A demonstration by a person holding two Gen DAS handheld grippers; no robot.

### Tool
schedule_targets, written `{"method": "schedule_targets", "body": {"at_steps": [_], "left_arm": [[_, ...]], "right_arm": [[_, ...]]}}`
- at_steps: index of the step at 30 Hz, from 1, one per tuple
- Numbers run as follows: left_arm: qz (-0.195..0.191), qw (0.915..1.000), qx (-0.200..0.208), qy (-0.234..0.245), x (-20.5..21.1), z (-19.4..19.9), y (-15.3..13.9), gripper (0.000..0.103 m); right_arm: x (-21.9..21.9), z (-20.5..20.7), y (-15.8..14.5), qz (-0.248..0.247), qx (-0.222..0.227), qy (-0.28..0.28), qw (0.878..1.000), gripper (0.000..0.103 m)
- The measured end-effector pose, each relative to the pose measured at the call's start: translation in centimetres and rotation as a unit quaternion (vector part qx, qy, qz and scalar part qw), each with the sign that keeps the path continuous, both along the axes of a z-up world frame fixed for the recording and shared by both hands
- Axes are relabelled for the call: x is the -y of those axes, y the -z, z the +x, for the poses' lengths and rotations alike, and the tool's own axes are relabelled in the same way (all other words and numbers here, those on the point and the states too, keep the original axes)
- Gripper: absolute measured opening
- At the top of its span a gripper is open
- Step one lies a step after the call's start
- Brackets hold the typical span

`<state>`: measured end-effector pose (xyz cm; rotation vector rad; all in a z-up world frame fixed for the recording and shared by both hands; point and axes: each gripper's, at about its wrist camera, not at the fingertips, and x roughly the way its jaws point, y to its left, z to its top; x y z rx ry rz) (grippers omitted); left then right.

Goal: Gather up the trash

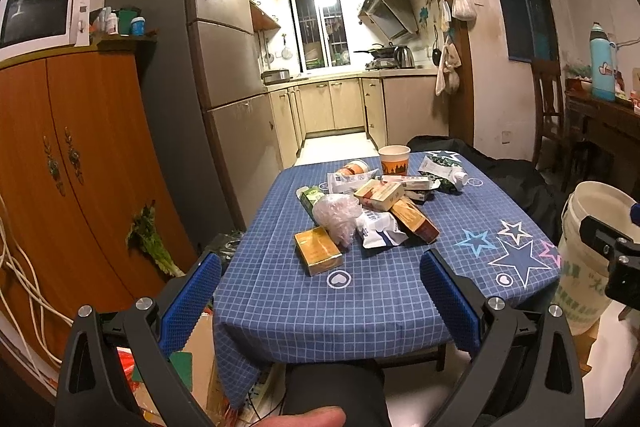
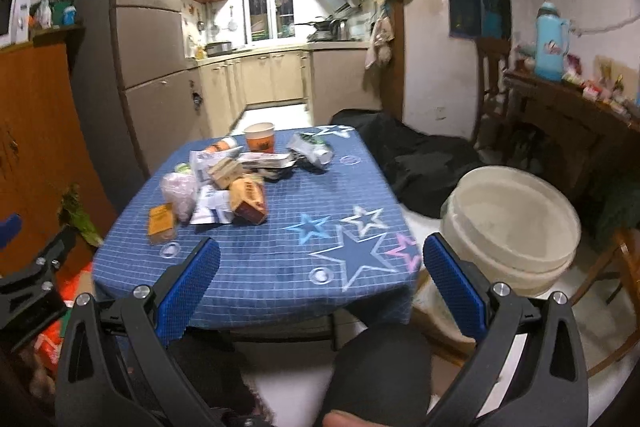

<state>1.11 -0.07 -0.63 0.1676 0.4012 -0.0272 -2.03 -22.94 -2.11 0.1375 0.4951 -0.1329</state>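
A pile of trash lies on the blue checked tablecloth: a gold box, a crumpled plastic bag, a white wrapper, a brown carton, other boxes and an orange paper cup. A white bucket stands right of the table. My left gripper is open and empty, before the table's near edge. My right gripper is open and empty, near the front right corner, with the bucket to its right. The pile shows in the right wrist view.
A wooden cabinet with a microwave stands left, a tall fridge behind it. A black bag lies on the floor beyond the table. A dark side table with a blue thermos stands at the right.
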Motion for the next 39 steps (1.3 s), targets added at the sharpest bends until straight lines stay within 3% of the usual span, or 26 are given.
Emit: {"method": "schedule_targets", "body": {"at_steps": [7, 17, 22, 27, 34, 39], "left_arm": [[0.006, 1.0, 0.003, 0.006, 0.3, 0.0, 0.1, 0.099], [-0.001, 0.9996, -0.027, 0.009, 0.3, 2.1, 1.3, 0.099], [-0.029, 0.998, -0.049, 0.027, -0.3, 4.0, 2.5, 0.099], [-0.045, 0.9968, -0.06, 0.029, -1.6, 6.1, 4.1, 0.099], [-0.027, 0.9939, -0.107, 0.001, -3.9, 10.0, 7.7, 0.099], [-0.053, 0.9875, -0.146, -0.025, -6.5, 13.2, 9.6, 0.099]], "right_arm": [[0.1, 0.1, 0.0, 0.032, -0.003, -0.029, 0.999, 0.098], [0.7, 1.9, 1.4, 0.045, -0.033, -0.04, 0.998, 0.098], [1.3, 3.5, 2.6, 0.068, -0.043, -0.055, 0.995, 0.098], [0.8, 5.3, 3.5, 0.04, -0.043, -0.072, 0.996, 0.098], [1.7, 9.4, 5.5, 0.055, -0.073, -0.079, 0.993, 0.098], [1.1, 13.1, 7.3, 0.048, -0.101, -0.107, 0.988, 0.098]]}}
